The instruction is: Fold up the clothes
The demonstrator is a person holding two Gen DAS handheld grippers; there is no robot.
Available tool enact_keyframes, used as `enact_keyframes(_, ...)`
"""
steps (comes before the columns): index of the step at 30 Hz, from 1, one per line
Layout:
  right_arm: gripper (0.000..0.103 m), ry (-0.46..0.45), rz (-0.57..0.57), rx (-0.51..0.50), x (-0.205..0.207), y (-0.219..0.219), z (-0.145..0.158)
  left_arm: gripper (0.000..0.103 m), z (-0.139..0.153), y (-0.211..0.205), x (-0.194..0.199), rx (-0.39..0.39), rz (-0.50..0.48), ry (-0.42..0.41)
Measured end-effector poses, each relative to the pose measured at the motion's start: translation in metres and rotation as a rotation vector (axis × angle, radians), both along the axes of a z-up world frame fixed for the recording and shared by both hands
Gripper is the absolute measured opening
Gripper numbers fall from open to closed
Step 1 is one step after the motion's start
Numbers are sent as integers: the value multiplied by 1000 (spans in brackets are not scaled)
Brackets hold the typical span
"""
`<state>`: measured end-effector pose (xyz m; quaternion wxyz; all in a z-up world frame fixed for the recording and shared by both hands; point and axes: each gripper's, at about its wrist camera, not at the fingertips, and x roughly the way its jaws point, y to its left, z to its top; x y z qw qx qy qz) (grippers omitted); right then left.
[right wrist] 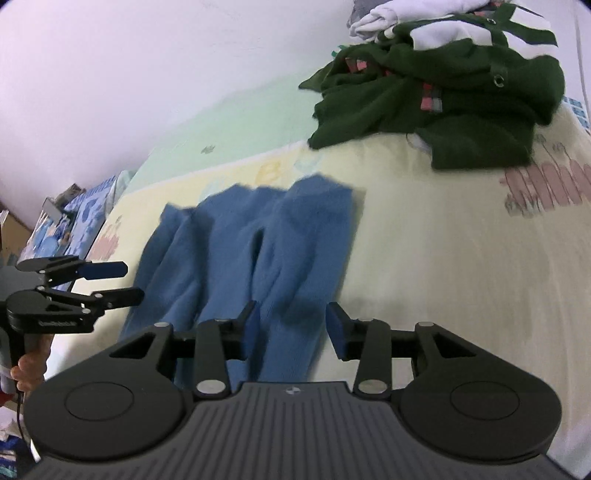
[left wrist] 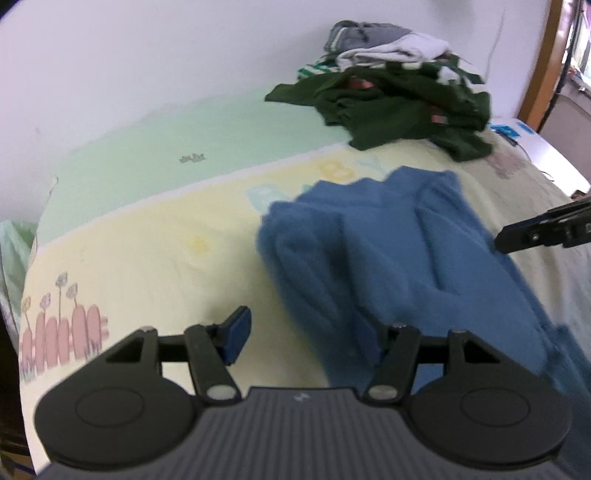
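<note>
While the blue trousers [right wrist: 251, 251] lie flat near the bed's [right wrist: 424, 258] front edge, I keep the left gripper [left wrist: 306, 339] and the right gripper [right wrist: 291, 325] spread, holding nothing, ready for folding.

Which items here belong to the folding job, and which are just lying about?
In the job: blue garment; left gripper and right gripper, both open.

Lying about: green clothes; white clothes; patterned bedsheet; blue box.

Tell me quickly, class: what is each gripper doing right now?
Left gripper: open, holding nothing, at the blue garment.
Right gripper: open, holding nothing, over the same garment.
</note>
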<state>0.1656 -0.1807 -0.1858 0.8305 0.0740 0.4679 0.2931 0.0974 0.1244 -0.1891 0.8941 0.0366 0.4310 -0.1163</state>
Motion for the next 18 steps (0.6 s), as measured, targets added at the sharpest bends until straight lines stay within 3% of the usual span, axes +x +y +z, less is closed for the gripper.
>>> enact_keyframes(3,50,9,-11,0,14,2,-3,68,-4,3,17,-14,15,7)
enact_keyframes(12,52,-8,19,21,44,10,-10,71,-14,-4,56,-10,-9,8)
enact_keyframes(18,53,-10,36,73,63,11,-14,73,-18,1,67,-64,-16,11)
